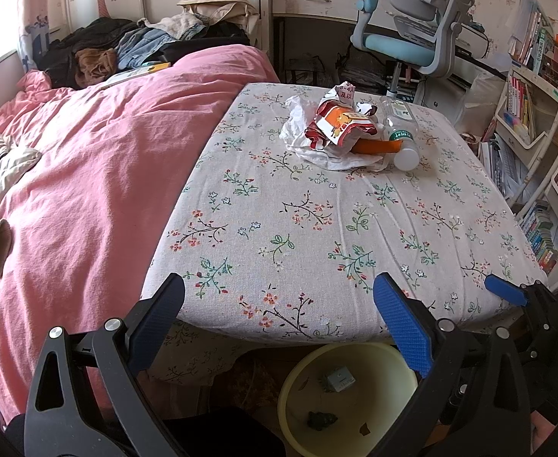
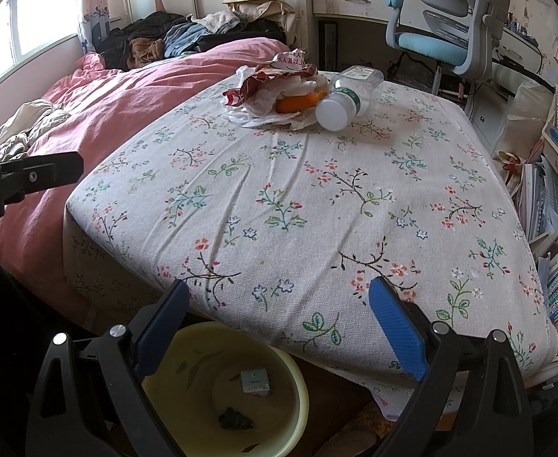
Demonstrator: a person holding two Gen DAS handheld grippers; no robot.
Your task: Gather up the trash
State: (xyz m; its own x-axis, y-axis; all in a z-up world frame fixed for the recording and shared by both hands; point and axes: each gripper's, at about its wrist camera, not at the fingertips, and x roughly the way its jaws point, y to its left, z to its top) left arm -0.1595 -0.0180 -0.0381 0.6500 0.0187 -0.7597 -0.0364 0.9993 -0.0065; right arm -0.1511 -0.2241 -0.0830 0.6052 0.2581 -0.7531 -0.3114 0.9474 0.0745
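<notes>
Both grippers are held wide apart and empty at the near edge of the floral table: the left gripper and the right gripper. The trash is heaped at the far side: a plastic bottle on its side, touching a crumpled red wrapper, an orange piece and a white bag underneath. A yellow basin (already holding a few scraps) sits on the floor below. The bottle is probably best approached first, its body spanned crosswise so that it cannot roll

Left claw, black frame, blue ribbed pads, silver screws, right claw identical
</notes>
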